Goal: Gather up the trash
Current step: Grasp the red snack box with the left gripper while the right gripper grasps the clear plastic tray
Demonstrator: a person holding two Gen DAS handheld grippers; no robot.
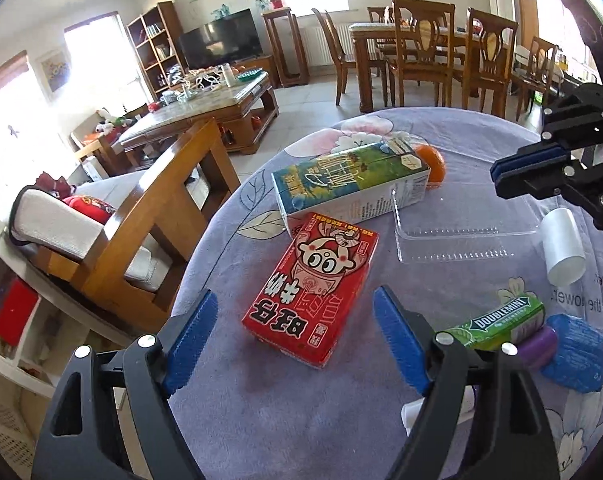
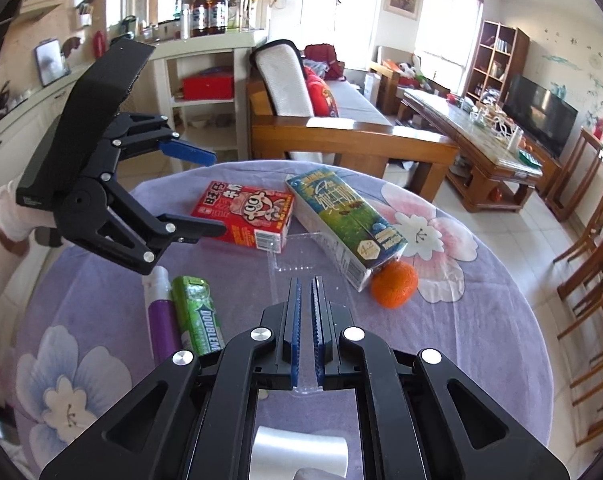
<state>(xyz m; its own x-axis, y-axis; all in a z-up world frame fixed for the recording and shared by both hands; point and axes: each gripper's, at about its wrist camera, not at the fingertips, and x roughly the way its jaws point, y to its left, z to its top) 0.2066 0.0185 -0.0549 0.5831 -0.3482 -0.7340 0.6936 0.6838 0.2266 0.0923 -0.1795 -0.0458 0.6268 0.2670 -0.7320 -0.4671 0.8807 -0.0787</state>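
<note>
A red milk carton lies on the purple flowered tablecloth, just ahead of my open, empty left gripper. Behind it lies a green-and-white milk carton and a clear plastic tray. My right gripper is nearly shut and empty above the clear tray; it shows at the right of the left wrist view. The red carton and green carton also show in the right wrist view, as does the left gripper.
An orange lies beside the green carton. A green Doublemint gum pack, a purple tube, a blue wrapper and a white roll lie on the table. A wooden sofa stands past the table's edge.
</note>
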